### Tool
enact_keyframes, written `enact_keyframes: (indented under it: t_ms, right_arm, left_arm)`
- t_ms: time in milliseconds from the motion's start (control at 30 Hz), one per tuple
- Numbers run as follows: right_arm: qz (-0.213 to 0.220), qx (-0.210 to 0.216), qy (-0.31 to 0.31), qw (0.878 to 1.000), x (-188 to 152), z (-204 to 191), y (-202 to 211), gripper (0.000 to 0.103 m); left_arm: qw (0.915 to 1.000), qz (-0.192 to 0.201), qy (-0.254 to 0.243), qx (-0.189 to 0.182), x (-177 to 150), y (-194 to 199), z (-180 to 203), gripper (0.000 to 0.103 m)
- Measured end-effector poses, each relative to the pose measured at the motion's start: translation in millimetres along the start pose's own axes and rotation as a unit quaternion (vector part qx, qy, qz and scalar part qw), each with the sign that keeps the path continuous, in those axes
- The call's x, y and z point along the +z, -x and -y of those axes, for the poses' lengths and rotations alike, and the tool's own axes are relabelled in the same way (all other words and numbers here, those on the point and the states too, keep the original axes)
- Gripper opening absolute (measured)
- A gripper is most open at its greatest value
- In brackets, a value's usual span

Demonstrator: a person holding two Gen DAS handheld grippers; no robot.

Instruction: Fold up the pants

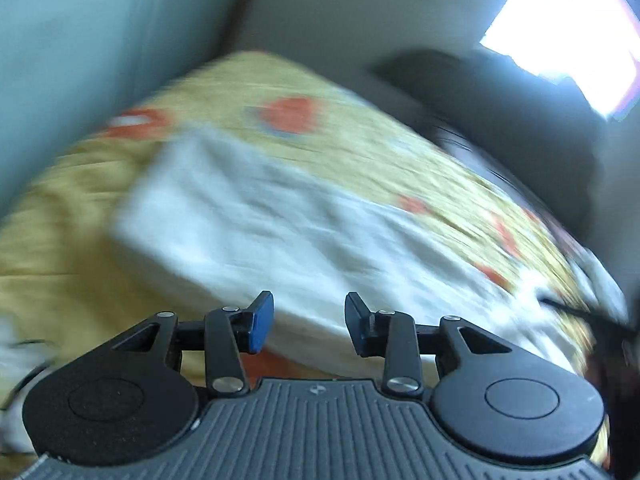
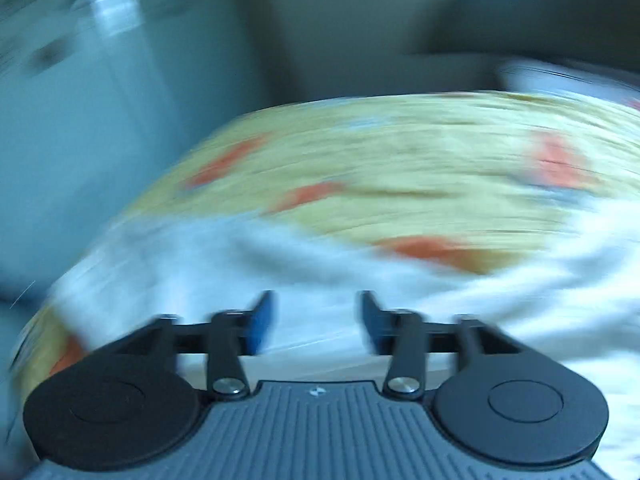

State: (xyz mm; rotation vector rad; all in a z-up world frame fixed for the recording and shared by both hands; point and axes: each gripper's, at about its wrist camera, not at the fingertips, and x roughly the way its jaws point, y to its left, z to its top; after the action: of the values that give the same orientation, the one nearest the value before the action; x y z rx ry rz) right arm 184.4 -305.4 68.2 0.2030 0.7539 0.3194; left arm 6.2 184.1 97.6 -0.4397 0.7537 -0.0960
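Observation:
The white pants lie as a flat folded slab on a yellow bedspread with orange patches. My left gripper hovers above the near edge of the pants, jaws apart, nothing between the blue pads. In the right wrist view the white pants spread across the near part of the bed, blurred by motion. My right gripper stands over them with its jaws apart and no cloth between the pads.
A pale wall or cabinet rises at the left of the bed. A dark shape sits beyond the bed's far right side, under a bright window. Dark cords trail at the bed's right edge.

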Motion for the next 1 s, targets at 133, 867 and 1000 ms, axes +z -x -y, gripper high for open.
enact_keyframes:
  t_ms: [133,867,1000]
  right_arm:
    - [0.006,-0.104,-0.089,0.991,48.9,70.2,-15.7,0.082]
    - [-0.151,-0.274,-0.048,0.949,91.7,120.2,-145.8,0.079]
    - [-0.143,-0.257,-0.035,0.955,94.6,113.5,-147.9,0.054]
  left_arm:
    - [0.9932,-0.024,-0.1,-0.056,-18.5,-42.6,70.4,0.05]
    - [0.9804,-0.073,-0.164,-0.081,-50.4,-131.4,126.7,0.071]
    - [0.98,-0.069,-0.168,-0.082,-53.0,-130.1,125.4,0.072]
